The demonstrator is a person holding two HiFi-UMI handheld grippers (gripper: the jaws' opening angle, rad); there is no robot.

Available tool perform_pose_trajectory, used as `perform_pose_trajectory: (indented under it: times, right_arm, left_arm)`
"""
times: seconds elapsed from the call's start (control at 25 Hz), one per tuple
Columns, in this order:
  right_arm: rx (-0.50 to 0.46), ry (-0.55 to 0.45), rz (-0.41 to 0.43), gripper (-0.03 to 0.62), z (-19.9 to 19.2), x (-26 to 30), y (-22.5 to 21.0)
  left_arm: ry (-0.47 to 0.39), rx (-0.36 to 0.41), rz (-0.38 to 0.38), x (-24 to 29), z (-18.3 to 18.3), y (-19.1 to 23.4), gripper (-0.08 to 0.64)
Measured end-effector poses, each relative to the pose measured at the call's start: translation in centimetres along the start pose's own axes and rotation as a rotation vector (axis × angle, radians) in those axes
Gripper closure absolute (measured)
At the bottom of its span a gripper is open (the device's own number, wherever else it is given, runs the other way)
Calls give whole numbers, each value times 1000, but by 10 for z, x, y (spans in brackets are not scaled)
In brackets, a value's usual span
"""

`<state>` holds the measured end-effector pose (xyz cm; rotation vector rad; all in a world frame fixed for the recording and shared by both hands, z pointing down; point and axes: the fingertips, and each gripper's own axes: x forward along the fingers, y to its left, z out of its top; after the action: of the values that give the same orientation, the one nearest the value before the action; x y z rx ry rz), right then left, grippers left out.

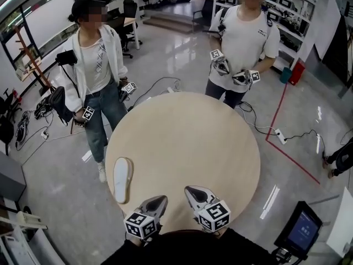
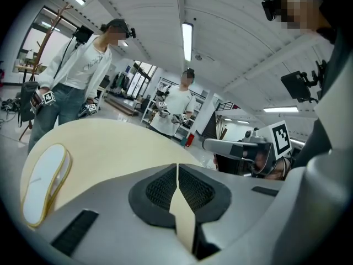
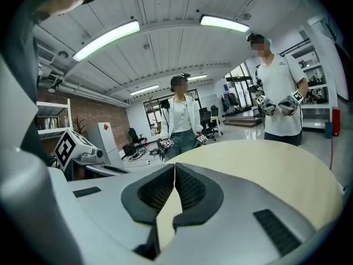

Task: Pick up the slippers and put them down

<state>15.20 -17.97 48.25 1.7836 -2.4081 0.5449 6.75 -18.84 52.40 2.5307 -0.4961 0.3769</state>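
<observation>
Across the middle, a round beige table (image 1: pixel 187 142). Beyond its far edge, two standing people: one in a white jacket (image 1: pixel 96 65) at the left, one in a white T-shirt (image 1: pixel 245 37) at the right, each with marker-cubed grippers in hand.

At the near rim, the left gripper (image 1: pixel 162 199) and the right gripper (image 1: pixel 189 190), side by side and apart, tips over the tabletop. On the left, jaws pressed together, black ribbed pads (image 2: pixel 160 189) meeting along a thin seam, pinching nothing. Same on the right: pads (image 3: pixel 190 189) closed on each other, nothing between.

Near the table's left edge, one white slipper (image 1: pixel 122 179) with a tan rim, lying flat, left of the left gripper and untouched.

On each gripper's cube (image 1: pixel 142 225), black-and-white square markers only. On the small blue screen (image 1: pixel 302 229) at lower right, print too small to read.
</observation>
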Motion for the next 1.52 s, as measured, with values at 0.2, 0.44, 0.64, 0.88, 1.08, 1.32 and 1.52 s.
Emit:
perform_pose_trajectory:
  times: [0.2, 0.44, 0.64, 0.88, 1.08, 1.32, 1.52]
  right_arm:
    - [-3, 8, 2, 575, -3, 8, 13]
    - [-3, 13, 8, 576, -5, 20, 15]
    - [8, 27, 1, 577, -2, 14, 5]
    - [12, 31, -9, 576, -7, 8, 2]
    - [11, 35, -7, 576, -11, 7, -4]
    - [16, 50, 1, 575, -11, 15, -3]
    - [31, 60, 9, 577, -21, 8, -4]
  left_arm:
    - [-4, -8, -4, -10, 0, 10, 535]
    - [-29, -24, 10, -15, 3, 22, 535]
    - [-13, -33, 4, -3, 5, 16, 535]
    - [1, -29, -8, 1, 0, 10, 535]
    - [13, -31, -9, 9, -4, 10, 535]
    - [32, -44, -11, 12, -5, 15, 535]
    - [50, -47, -10, 16, -14, 10, 535]
